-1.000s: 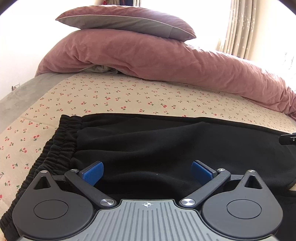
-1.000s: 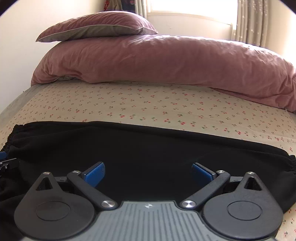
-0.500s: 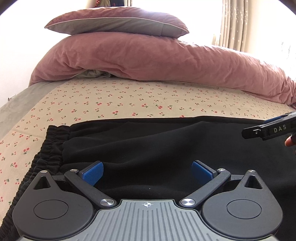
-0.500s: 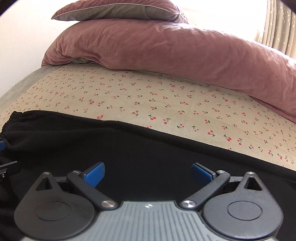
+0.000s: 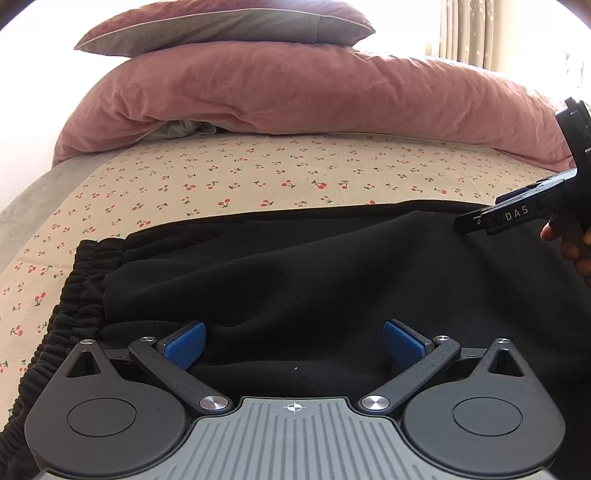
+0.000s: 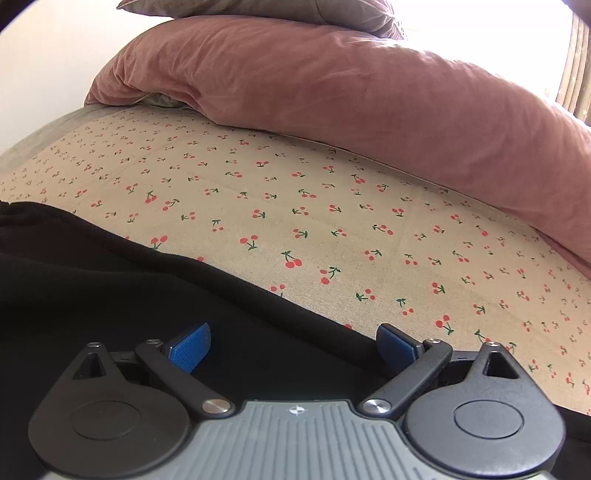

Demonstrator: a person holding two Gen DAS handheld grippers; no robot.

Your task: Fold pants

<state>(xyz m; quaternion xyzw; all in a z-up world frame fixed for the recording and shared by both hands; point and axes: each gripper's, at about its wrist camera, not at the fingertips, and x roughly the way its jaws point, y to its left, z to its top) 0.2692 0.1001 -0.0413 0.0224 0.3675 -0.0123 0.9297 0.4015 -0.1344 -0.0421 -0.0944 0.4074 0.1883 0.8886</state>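
Black pants (image 5: pixel 295 266) are lying flat across the cherry-print bedsheet (image 5: pixel 258 177), spanning the lower half of the left wrist view, with the gathered elastic waistband (image 5: pixel 77 291) running from 9 down to 7 o'clock. In the right wrist view the pants (image 6: pixel 110 288) are filling the 7 to 9 o'clock area, their far edge slanting down toward 4 o'clock.

Left gripper (image 5: pixel 294 343) is sitting low over the pants, its blue pads (image 5: pixel 184 345) spread wide apart, black fabric lying between and under them, nothing being pinched. Right gripper (image 6: pixel 293 345) is likewise gaping wide, hovering at the pants' far edge: the left pad (image 6: pixel 190 347) is over black cloth, and the right pad (image 6: pixel 395 347) is sitting right at the hem line beside the sheet (image 6: pixel 332 206). Cannot tell whether the pads are touching the fabric.

In the left wrist view the right gripper (image 5: pixel 517 214) is showing at 3 o'clock, tip over the pants' far edge, with the person's fingers (image 5: pixel 570 251) wrapping its handle.

Past the pants at 12 o'clock, a rumpled pink duvet (image 5: pixel 314 92) is lying across the bed, a pink-and-grey pillow (image 5: pixel 229 26) resting on top of it. Curtains (image 5: pixel 465 33) are hanging at 1 o'clock beside bright window light. Grey bed edge (image 5: pixel 33 195) is showing at 9 to 10 o'clock.
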